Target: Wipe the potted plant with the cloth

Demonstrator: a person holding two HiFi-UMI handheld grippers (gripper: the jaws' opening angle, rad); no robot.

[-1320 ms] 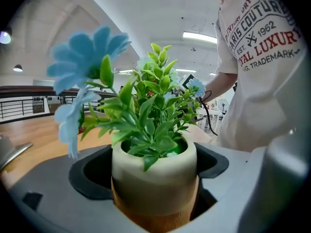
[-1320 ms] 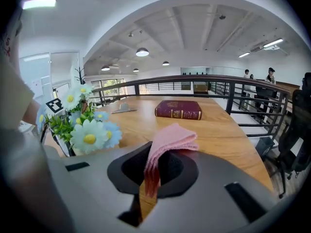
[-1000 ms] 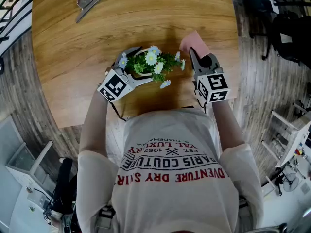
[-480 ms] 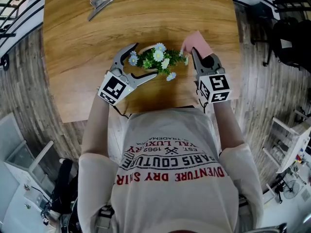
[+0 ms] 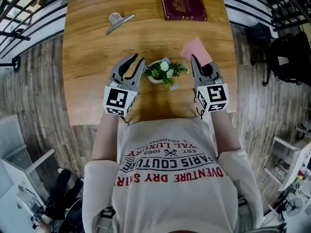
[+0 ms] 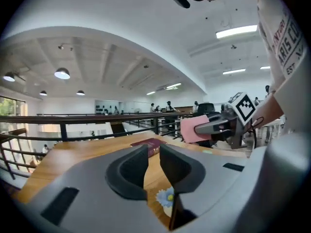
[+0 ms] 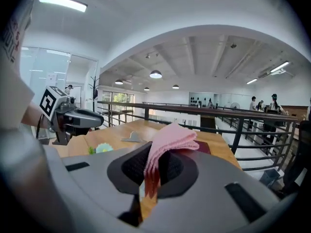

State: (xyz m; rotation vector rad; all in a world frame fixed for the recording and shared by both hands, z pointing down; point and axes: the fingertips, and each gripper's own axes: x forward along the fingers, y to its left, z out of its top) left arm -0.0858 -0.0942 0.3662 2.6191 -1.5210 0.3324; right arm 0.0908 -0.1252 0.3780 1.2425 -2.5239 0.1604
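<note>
Right tongs [image 5: 195, 61] clamp cloth [image 5: 198, 49]; left tongs [image 5: 137, 58] empty, jaws just closing to a slit; wipe plant [image 5: 165, 72] between them gently.

The head view looks steeply down from above the person onto the wooden table [image 5: 97, 47], far enough off to take in its full width. Both gripper views sit low and close over the table's near end. They face level and away from the person, each angled slightly inward. All three views share the red book [image 5: 184, 7] and the plant [image 5: 165, 72].
</note>
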